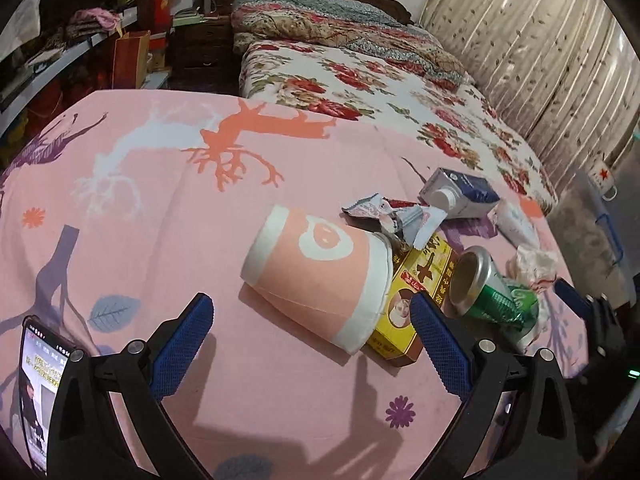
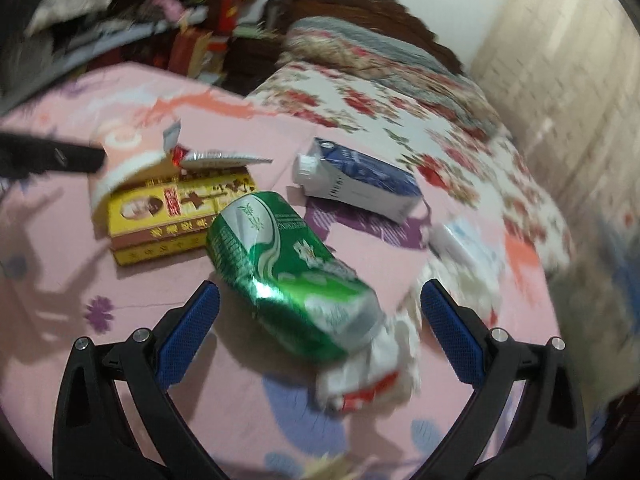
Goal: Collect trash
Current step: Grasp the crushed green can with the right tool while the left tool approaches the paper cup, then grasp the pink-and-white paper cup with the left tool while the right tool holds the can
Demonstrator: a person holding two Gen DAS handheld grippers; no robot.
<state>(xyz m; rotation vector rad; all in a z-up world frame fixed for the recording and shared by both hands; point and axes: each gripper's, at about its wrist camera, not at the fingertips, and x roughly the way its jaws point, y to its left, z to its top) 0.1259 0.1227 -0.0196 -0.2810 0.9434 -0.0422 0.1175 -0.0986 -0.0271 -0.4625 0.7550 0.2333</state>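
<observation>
I'm looking at a heap of trash lying on the pink sheet (image 1: 160, 208). A dented green can (image 2: 286, 276) is lying on its side between my right gripper's (image 2: 320, 316) blue fingers (image 2: 188, 334), which are standing wide apart and not touching it. Its far end is resting on crumpled white paper (image 2: 368, 364). Just behind it a yellow box (image 2: 176, 212) is lying flat, with a blue-and-white carton (image 2: 360, 180) off to the right. The right wrist view is blurring.

My left gripper (image 1: 308, 344) is also spread open and holding nothing, hovering in front of a tipped pink paper cup (image 1: 316, 276) that is leaning on the yellow box. Torn wrappers (image 1: 388, 216) are lying behind the cup. A phone (image 1: 40, 392) is showing at the lower left edge, and a floral bedspread (image 1: 380, 92) is lying beyond.
</observation>
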